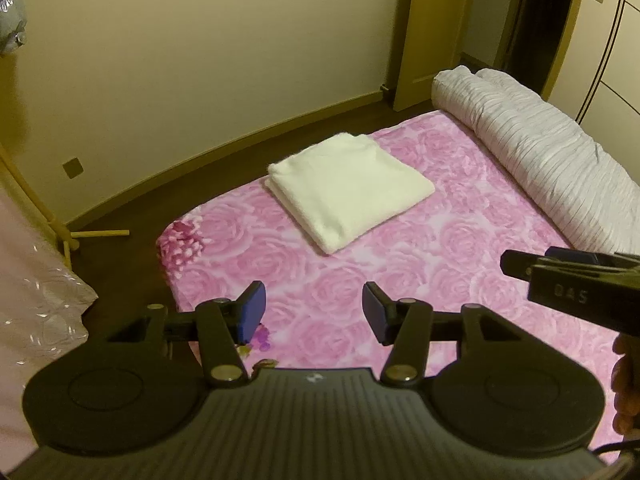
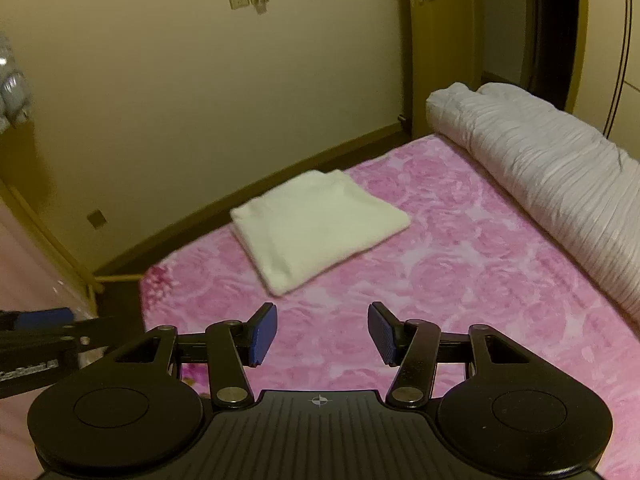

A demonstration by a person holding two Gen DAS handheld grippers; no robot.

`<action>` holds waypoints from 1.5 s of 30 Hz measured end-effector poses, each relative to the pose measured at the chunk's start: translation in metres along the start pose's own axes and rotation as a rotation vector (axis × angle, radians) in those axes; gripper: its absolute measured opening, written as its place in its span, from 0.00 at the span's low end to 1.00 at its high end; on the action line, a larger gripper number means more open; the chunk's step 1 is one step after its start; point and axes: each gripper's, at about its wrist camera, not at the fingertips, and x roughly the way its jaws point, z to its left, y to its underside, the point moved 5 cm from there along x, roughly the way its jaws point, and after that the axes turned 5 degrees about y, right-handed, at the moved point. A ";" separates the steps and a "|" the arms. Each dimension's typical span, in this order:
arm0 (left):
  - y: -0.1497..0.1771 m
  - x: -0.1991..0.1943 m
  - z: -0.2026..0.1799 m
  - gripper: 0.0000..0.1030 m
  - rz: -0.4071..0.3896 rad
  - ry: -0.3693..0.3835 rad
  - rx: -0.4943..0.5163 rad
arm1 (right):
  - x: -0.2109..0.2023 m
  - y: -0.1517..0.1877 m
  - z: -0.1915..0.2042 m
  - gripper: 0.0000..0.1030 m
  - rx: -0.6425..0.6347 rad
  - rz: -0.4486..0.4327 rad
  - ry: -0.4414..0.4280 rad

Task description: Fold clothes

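Garment: we see the white folded cloth (image 1: 350, 190) lying flat on the pink rose bed (image 1: 460, 280), near its far edge.
Surroundings: rolled grey duvet (image 1: 540, 152) along the right; door (image 1: 430, 28) beyond.
Tools: our left tool (image 1: 314, 316) and right tool (image 2: 322, 332) gape, holding nothing, well short of it.

Rolled quilt (image 1: 540, 136), right of both grippers: far end cut by frame edge. Right wrist view: folded white garment (image 2: 316, 228) ahead, motion-blurred, fold layers unreadable. Silvery object (image 1: 10, 12) far left, cropped, unidentifiable.
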 end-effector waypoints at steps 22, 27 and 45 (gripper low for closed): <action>-0.025 0.057 -0.011 0.48 0.082 -0.018 -0.016 | 0.057 -0.017 -0.022 0.53 0.014 0.100 0.007; -0.029 0.072 -0.010 0.48 0.108 -0.017 -0.021 | 0.071 -0.022 -0.025 0.53 0.020 0.122 0.005; -0.051 0.107 -0.003 0.48 0.134 -0.031 -0.049 | 0.113 -0.044 -0.022 0.53 0.020 0.157 -0.024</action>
